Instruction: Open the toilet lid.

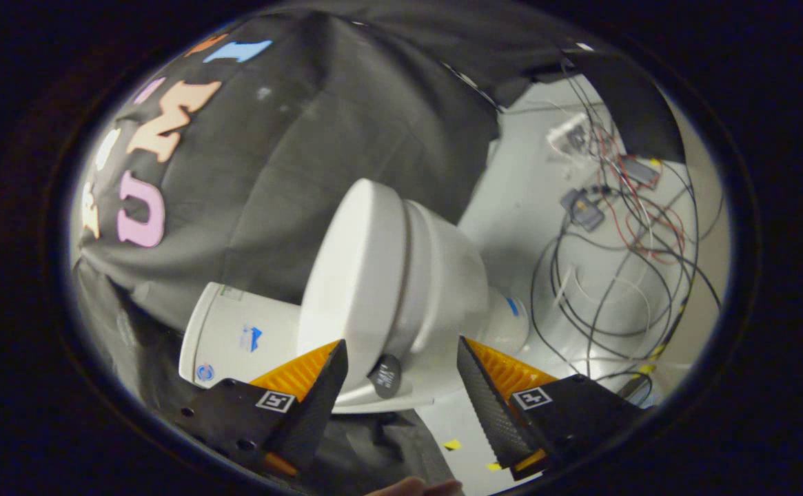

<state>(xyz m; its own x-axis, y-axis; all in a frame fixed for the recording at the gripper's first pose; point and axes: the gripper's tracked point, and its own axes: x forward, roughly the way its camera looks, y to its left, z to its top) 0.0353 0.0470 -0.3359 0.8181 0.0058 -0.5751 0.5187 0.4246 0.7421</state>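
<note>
Two fingers of your gripper (pixel 401 355) stand wide apart, nothing held between them, so you are at the approach step w/ the lid not yet touched (my judgement from how things lie now). From the left: the black cloth wall (pixel 318 138), then the toilet tank (pixel 236 341) just beyond your left finger, then the toilet lid (pixel 356 275), which appears tilted in the gripper view and lies closed on the seat. The lid's near rim sits just ahead of the left finger and partly in the gap between the fingers; the bowl (pixel 442 275) is in the middle, beyond the gap. A small dark knob-like part (pixel 385 375) shows at the lid's lower rim, between the fingers; I cannot tell what it is. Further right, past the right finger, a bundle of cables (pixel 615 262) lies on the pale floor (pixel 511 207).

Next move, I think: bring one finger under the lid's free edge, approx. opposite the tank side, then lift it towards the tank. Watch that the finger does not slip off the smooth rim.
</note>
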